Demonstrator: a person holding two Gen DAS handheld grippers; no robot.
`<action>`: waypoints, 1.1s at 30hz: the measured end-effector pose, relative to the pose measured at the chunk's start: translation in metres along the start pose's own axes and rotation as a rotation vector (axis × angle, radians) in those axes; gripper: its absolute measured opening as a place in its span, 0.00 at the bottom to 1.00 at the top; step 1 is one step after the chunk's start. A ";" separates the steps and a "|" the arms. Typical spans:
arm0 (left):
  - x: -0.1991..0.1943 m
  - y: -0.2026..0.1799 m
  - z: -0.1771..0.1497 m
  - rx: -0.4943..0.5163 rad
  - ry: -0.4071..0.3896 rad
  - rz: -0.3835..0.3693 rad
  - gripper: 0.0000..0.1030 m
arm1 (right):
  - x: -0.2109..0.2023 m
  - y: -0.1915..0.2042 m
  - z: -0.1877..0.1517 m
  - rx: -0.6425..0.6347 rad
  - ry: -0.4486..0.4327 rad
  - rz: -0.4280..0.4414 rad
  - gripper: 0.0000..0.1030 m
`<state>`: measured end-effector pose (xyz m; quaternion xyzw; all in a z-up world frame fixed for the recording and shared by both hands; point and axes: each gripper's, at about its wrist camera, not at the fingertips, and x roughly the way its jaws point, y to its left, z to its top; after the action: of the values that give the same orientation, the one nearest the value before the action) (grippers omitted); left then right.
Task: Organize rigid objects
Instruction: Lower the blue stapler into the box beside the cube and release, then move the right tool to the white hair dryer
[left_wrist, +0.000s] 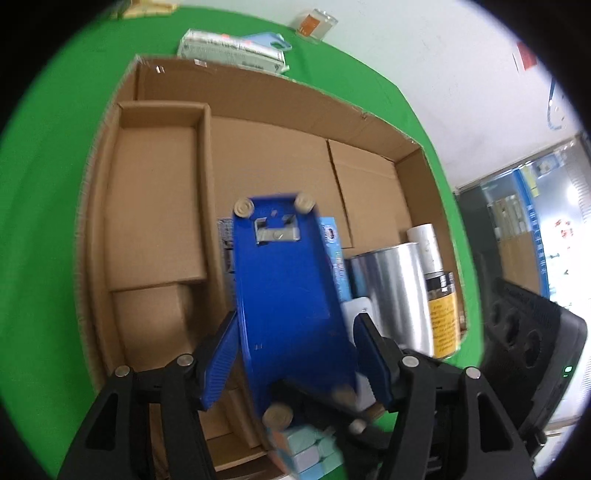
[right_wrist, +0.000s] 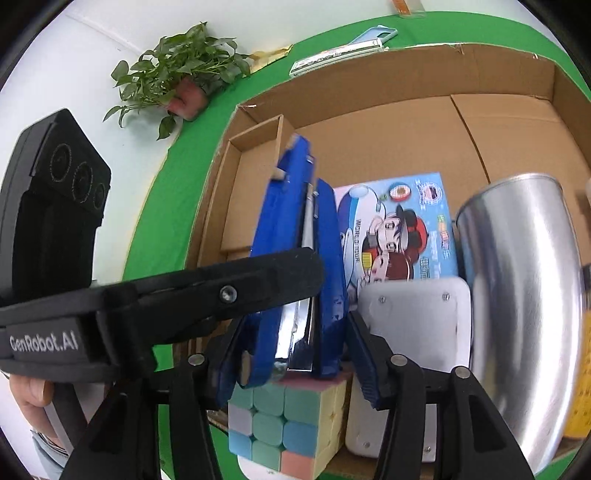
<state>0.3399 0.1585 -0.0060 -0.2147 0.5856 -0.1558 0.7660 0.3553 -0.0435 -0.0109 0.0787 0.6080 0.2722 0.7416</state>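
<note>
We saw blue stapler held above cardboard box on green surface. Left gripper pinched stapler's base between jaws; four round feet faced camera. Right gripper pinched same stapler edge-on, jaws pressing both sides. Below stapler sat pastel puzzle cube. Inside box: silver can, white device, cartoon-printed blue box, smaller cardboard tray at one side. Potted plant stood beyond surface.
</note>
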 end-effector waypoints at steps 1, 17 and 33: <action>-0.005 -0.002 -0.002 0.012 -0.018 0.020 0.60 | -0.004 0.001 -0.001 -0.013 -0.019 -0.019 0.47; -0.095 -0.032 -0.173 0.035 -0.574 0.280 0.85 | -0.105 0.012 -0.127 -0.382 -0.390 -0.279 1.00; 0.011 -0.010 -0.237 -0.188 -0.171 -0.034 0.74 | -0.035 -0.008 -0.238 -0.542 -0.065 0.015 0.65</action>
<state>0.1147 0.1097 -0.0627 -0.3079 0.5264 -0.0941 0.7869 0.1288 -0.1183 -0.0438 -0.1095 0.4884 0.4277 0.7527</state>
